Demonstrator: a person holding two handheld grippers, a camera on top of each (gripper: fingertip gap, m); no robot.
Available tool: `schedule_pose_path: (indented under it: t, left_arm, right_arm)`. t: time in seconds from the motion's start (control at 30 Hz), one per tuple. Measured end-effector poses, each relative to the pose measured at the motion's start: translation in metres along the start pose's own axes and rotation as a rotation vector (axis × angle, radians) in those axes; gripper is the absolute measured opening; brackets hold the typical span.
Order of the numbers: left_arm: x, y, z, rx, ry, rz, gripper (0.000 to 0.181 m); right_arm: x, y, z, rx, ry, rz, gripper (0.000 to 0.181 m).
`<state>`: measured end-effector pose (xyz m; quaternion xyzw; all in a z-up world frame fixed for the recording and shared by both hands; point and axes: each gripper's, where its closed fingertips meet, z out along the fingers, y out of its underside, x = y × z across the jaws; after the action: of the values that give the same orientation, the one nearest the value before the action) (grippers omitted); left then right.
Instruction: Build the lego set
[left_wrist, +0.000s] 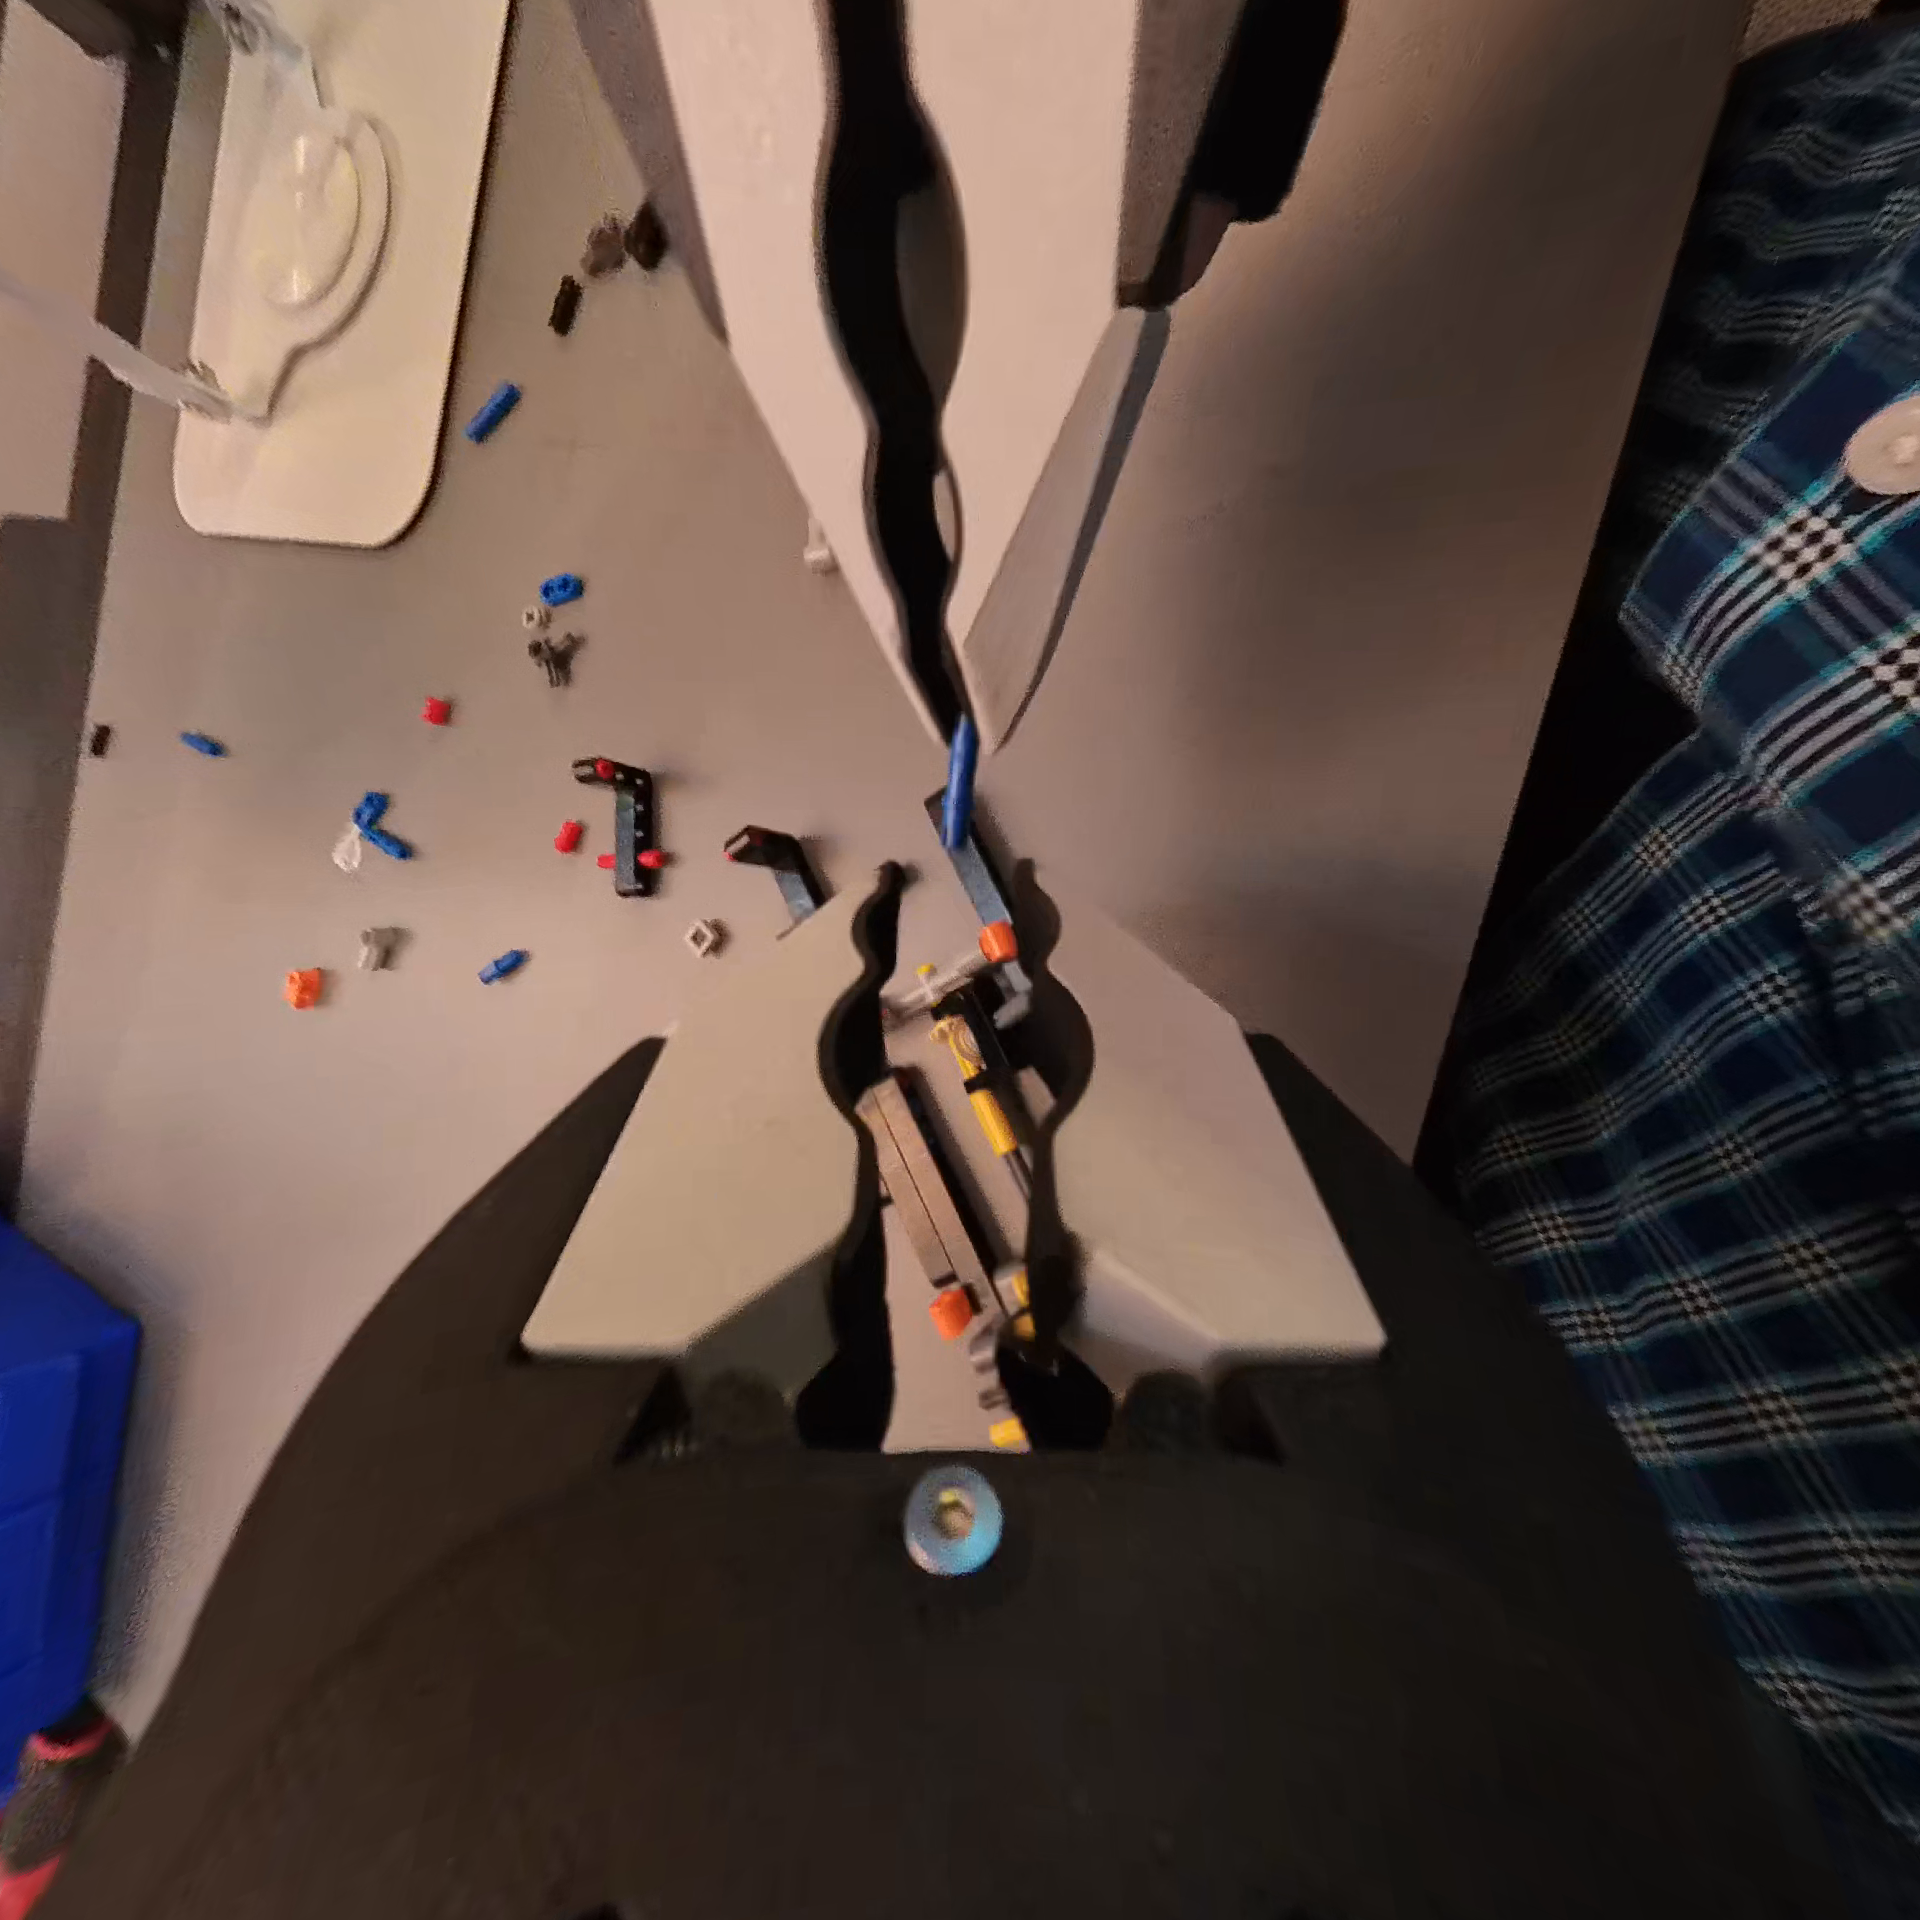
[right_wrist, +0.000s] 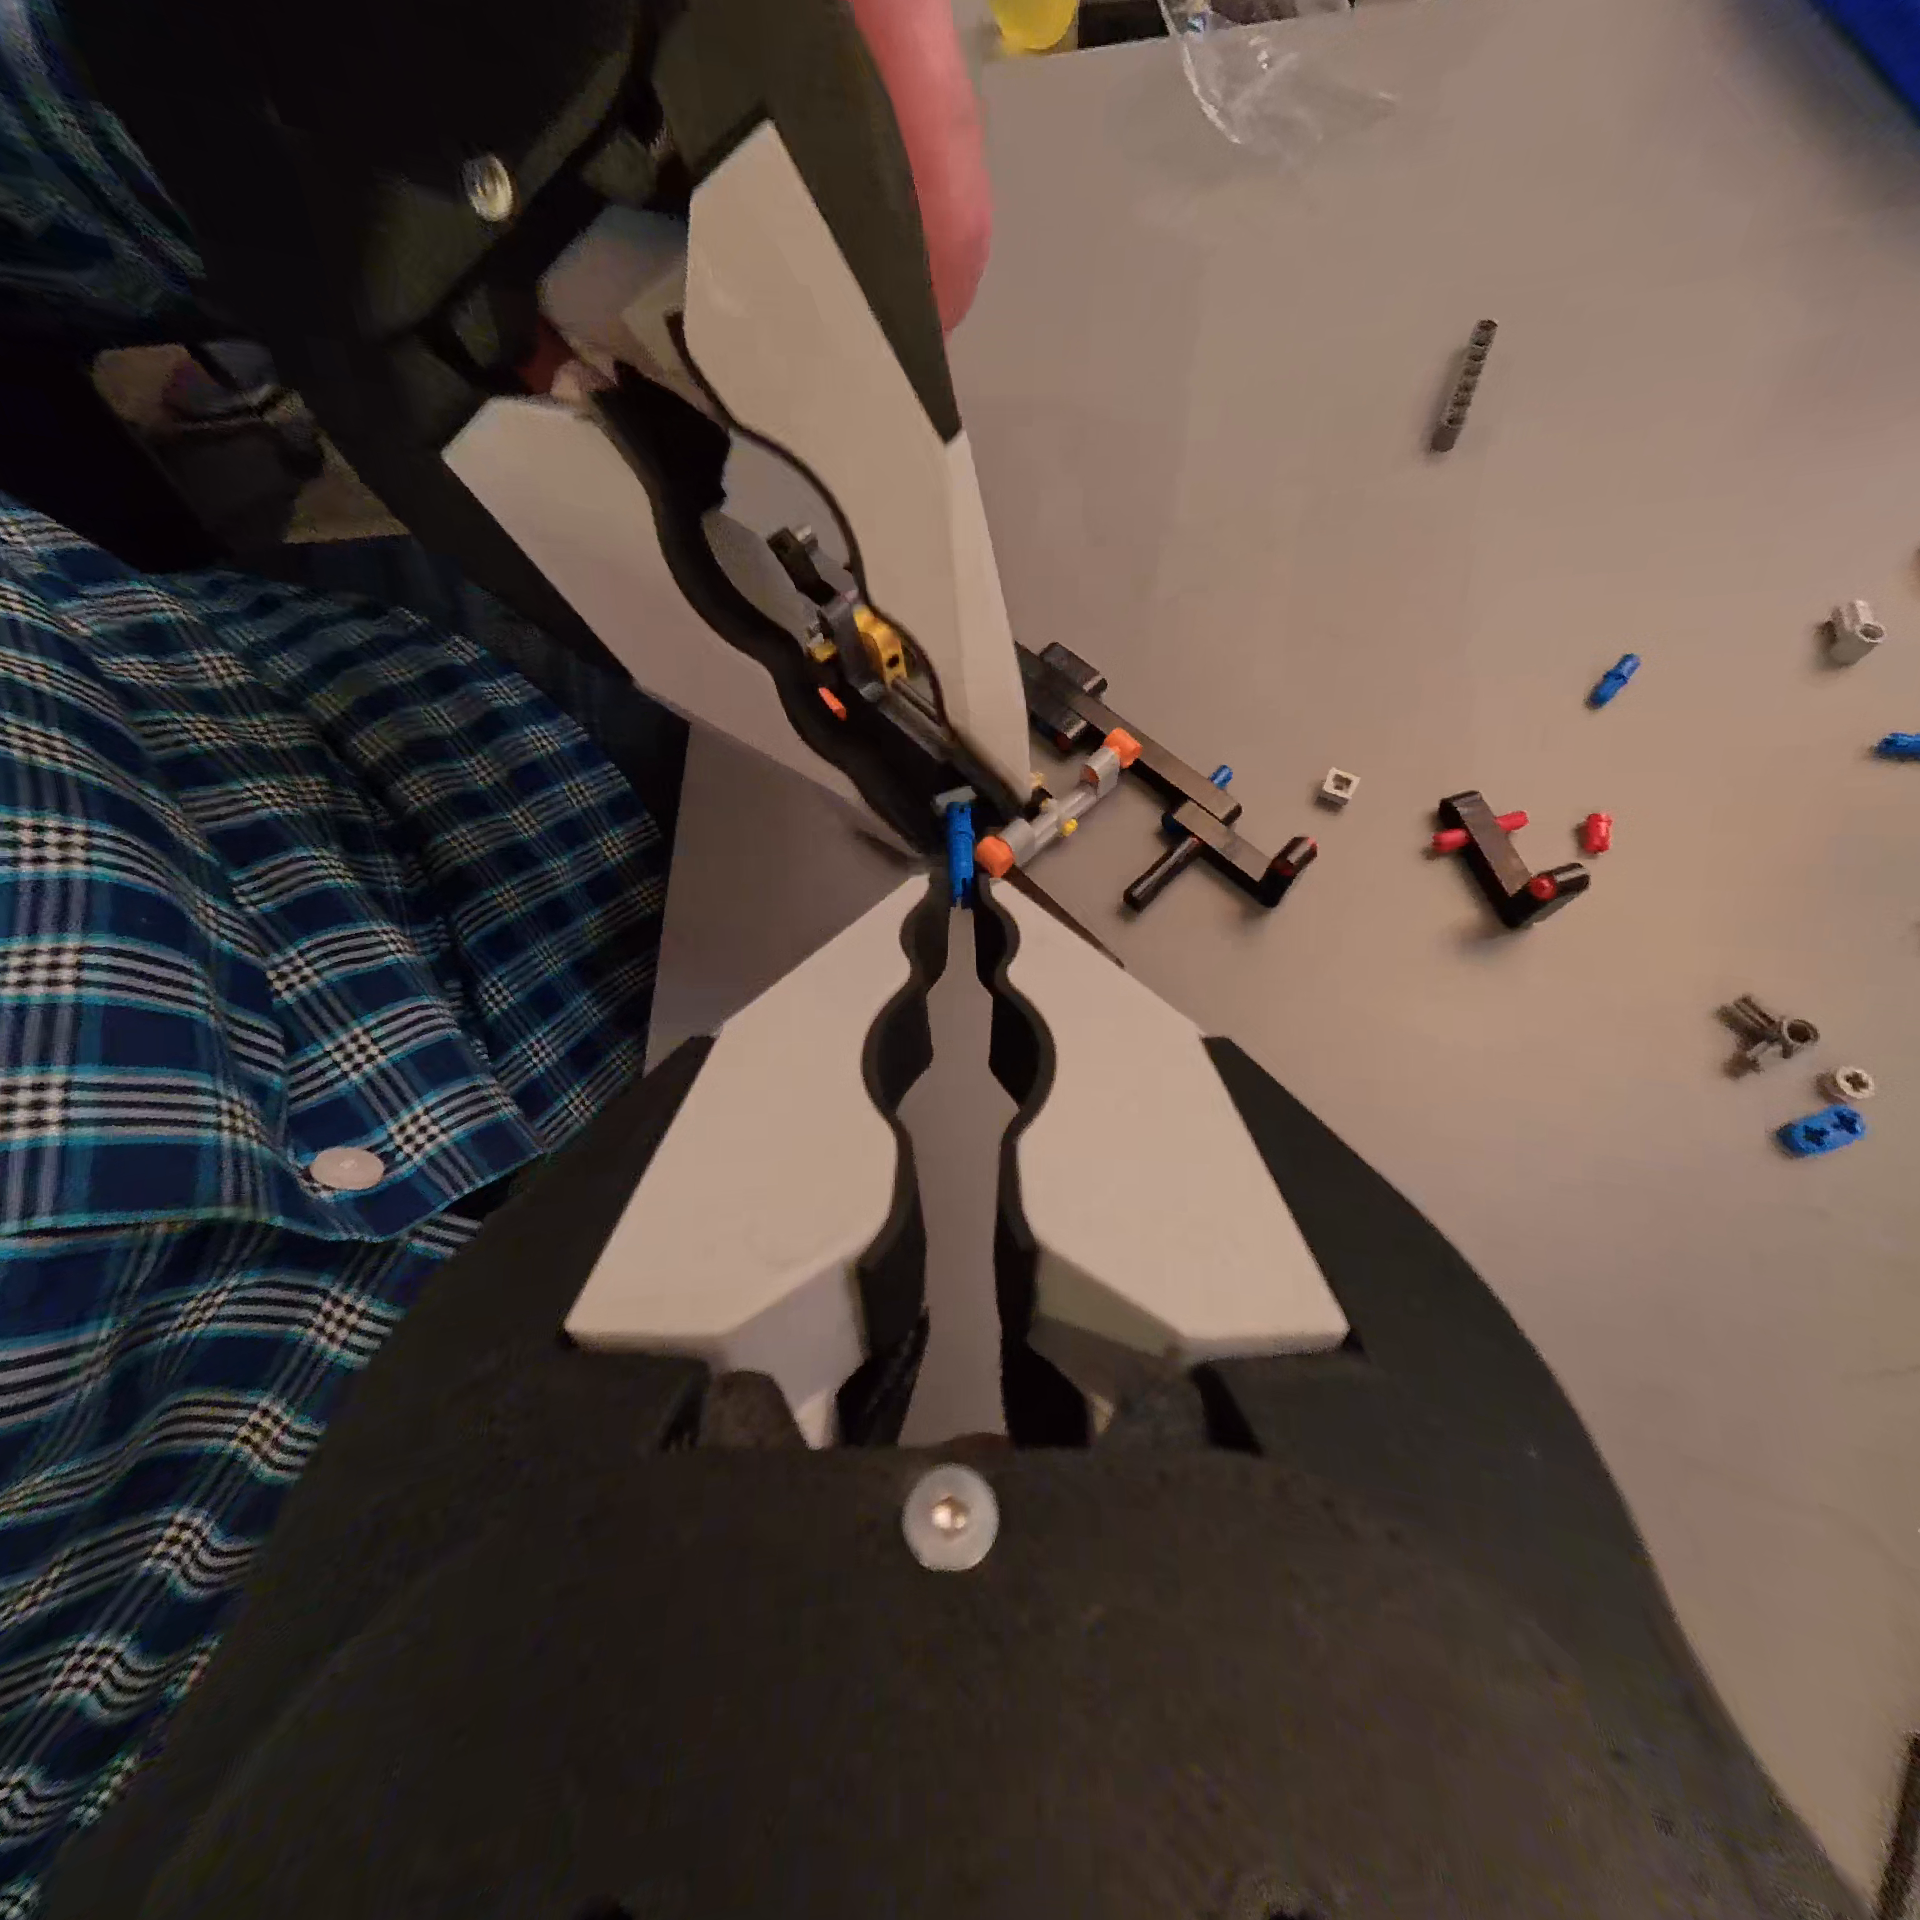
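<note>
My left gripper (left_wrist: 961, 883) is shut on a partly built lego assembly (left_wrist: 961, 1122) of grey beams, a yellow part and orange bushes. The assembly runs along the gap between its fingers. My right gripper (right_wrist: 961, 899) is shut on a small blue pin (right_wrist: 958, 842) at its fingertips. The two grippers meet tip to tip above the grey table, and the blue pin (left_wrist: 961, 774) touches the front end of the assembly (right_wrist: 1023, 836). The right gripper (left_wrist: 966, 727) reaches in from the top of the left wrist view. The left gripper (right_wrist: 971, 816) reaches in from the upper left of the right wrist view.
Loose pieces lie on the table (right_wrist: 1351, 1351): black bent beams with red pins (left_wrist: 629, 831) (right_wrist: 1507, 852), another black beam piece (right_wrist: 1195, 800), a long grey beam (right_wrist: 1463, 384), and blue, red and grey bits. A white board (left_wrist: 322, 260), a blue box (left_wrist: 52, 1403) and a person's plaid shirt (right_wrist: 260, 883) border the area.
</note>
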<state>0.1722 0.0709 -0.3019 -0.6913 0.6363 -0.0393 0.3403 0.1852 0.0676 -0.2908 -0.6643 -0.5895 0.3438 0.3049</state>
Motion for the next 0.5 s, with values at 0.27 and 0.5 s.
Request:
schedule_pose_path:
  t: [0.27,0.5]
  left_arm:
    - [0.0,0.037,-0.001,-0.086,0.028,-0.254,0.059]
    - [-0.002,0.058,0.006,-0.152,0.07,-0.357,0.081]
  right_arm:
    - [0.019,0.04,0.007,-0.152,0.186,-0.076,0.002]
    - [0.045,0.062,0.002,-0.235,0.379,-0.109,0.003]
